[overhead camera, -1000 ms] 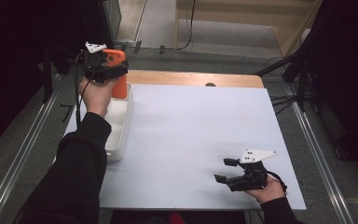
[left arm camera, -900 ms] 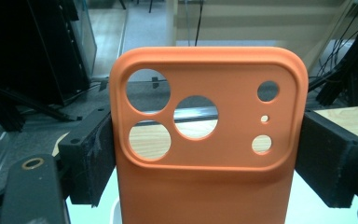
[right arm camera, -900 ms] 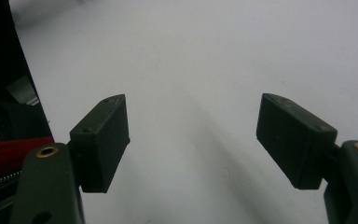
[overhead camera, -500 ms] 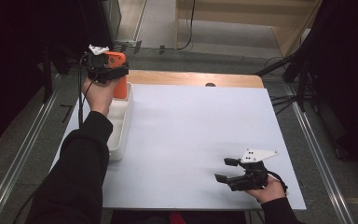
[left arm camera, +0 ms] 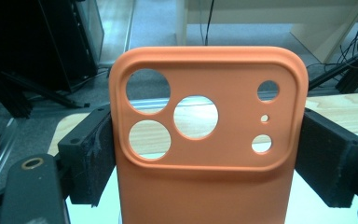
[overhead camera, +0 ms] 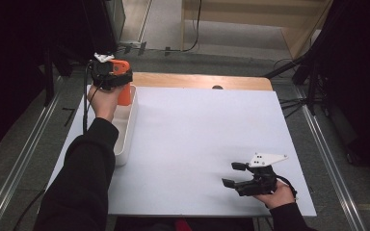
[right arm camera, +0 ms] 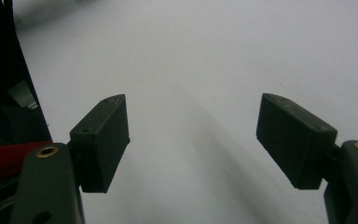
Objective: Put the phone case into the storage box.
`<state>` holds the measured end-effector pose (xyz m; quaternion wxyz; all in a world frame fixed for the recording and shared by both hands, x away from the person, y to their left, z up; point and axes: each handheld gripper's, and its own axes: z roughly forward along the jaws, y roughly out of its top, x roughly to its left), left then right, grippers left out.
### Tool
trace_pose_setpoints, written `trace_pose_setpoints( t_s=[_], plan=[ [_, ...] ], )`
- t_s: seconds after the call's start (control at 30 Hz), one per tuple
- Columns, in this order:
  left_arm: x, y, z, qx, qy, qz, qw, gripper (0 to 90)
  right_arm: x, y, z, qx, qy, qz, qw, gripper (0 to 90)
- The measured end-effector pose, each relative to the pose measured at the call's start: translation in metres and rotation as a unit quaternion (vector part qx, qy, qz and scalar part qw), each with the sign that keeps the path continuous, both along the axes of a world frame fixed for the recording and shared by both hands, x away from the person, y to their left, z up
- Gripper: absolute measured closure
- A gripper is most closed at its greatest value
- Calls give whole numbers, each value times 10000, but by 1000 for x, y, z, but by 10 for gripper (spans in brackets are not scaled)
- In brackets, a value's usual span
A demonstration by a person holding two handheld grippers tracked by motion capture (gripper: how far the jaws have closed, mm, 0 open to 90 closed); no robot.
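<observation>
The left gripper [overhead camera: 118, 77] is held up over the far left corner of the table, above the far end of a white tray [overhead camera: 125, 126] that lies along the table's left edge. Its two black jaws are clamped on an orange phone case [left arm camera: 205, 140], one pad pressed against each long side. In the left gripper view the case stands upright between the jaws with its back toward the camera, and the raised camera surround shows three large round holes on the left and three smaller ones on the right. Through those holes a strip of bare wood at the far edge of the table can be seen. In the high view the case [overhead camera: 124, 94] hangs down from the gripper toward the tray; whether its lower end touches the tray cannot be told.

The right gripper [overhead camera: 234, 174] sits low over the near right part of the white tabletop [overhead camera: 202, 130], well apart from the case and the tray, with its jaws pointing left. The jaws stand wide apart with nothing between them. In the right gripper view the pads [right arm camera: 103, 140] frame bare white surface, and a dark edge with a bit of red runs down the left side.
</observation>
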<state>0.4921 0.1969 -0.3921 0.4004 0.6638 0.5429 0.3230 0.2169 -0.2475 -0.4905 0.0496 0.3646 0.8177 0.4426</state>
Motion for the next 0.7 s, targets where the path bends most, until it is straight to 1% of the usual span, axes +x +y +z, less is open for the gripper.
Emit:
trace_pose_setpoints(
  t_s=[0.07, 0.23, 0.37, 0.5, 0.7],
  plan=[
    [1, 1, -3, 3, 66, -7, 10000, 160, 0, 0, 0, 2, 9, 5, 10000, 242],
    [2, 2, -9, 9, 111, -7, 9999, 160, 0, 1, -1, 9, 27, 29, 10000, 242],
    [3, 2, -14, 21, 209, -2, 9998, 159, 2, 2, -1, 28, 24, 70, 10000, 242],
    [4, 1, -20, 60, 258, 9, 9996, 159, 2, 2, -1, 22, 16, 66, 10000, 242],
    [5, 0, -24, 101, 303, -4, 9995, 159, 3, 2, -2, 18, 23, 65, 10000, 242]
  ],
)
